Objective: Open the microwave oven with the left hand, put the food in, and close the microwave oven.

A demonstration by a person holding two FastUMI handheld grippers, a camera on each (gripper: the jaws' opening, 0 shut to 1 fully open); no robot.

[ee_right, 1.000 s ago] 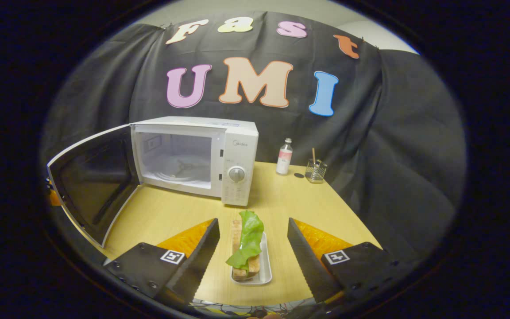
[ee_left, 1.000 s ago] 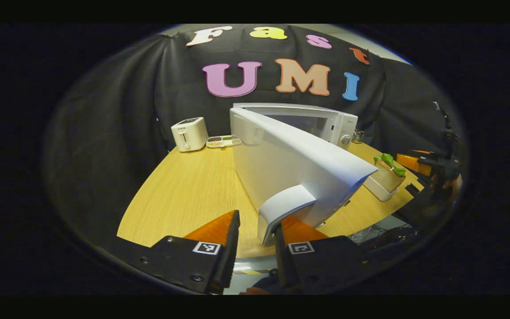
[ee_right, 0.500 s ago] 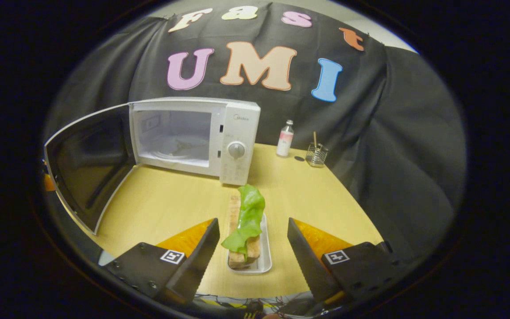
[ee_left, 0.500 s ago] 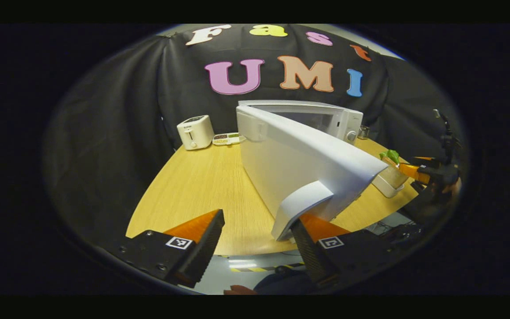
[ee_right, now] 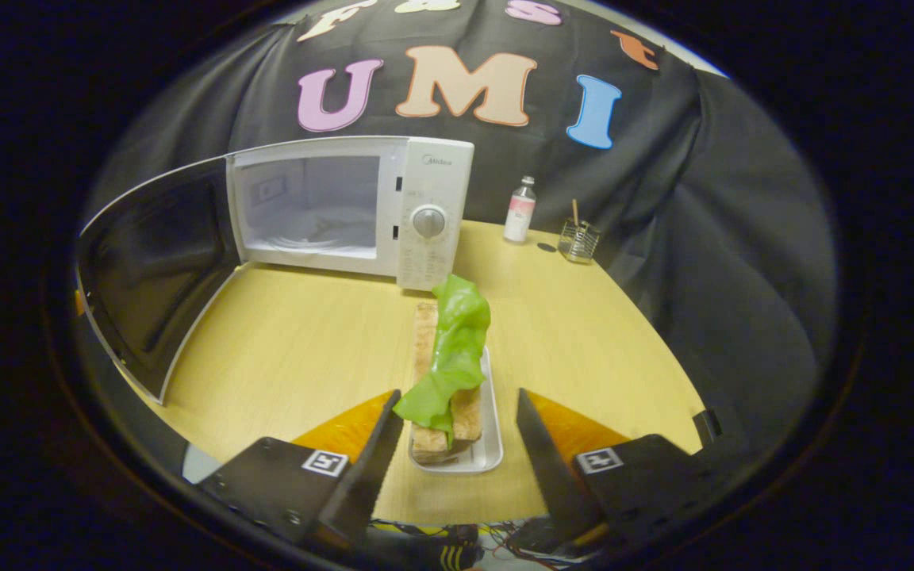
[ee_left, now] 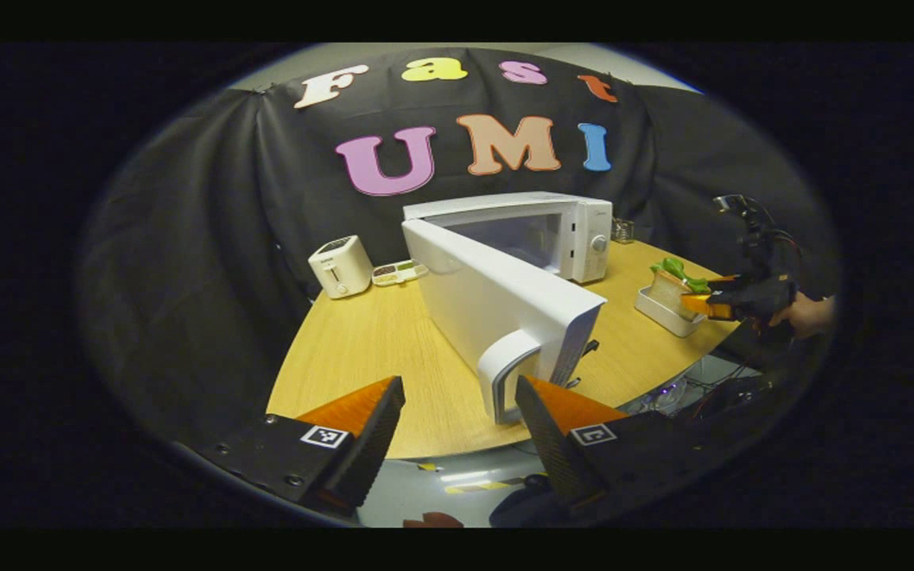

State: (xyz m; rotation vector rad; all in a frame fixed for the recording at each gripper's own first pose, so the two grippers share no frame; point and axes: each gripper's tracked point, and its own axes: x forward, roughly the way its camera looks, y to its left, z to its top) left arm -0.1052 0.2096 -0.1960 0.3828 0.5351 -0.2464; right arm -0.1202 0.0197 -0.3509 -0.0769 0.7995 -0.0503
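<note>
Microwave oven point(ee_right: 346, 210) stands at the back of the tabletop point(ee_right: 298, 349) with its door point(ee_left: 505, 305) swung fully out and the cavity exposed. One second ago the left claw point(ee_left: 457, 432) had the door handle point(ee_left: 508, 373) between its fingers; it has since released, spread and drawn back clear of the handle. Opening step judged complete. Food, bread under a lettuce leaf point(ee_right: 453, 349) in a white tray point(ee_right: 493, 452), sits on the tabletop in front of the oven's control panel. The right claw point(ee_right: 457, 452) has advanced and now straddles the tray's near end, fingers spread, not yet pinching. Next step judged: close on the tray and carry it into the cavity.
</note>
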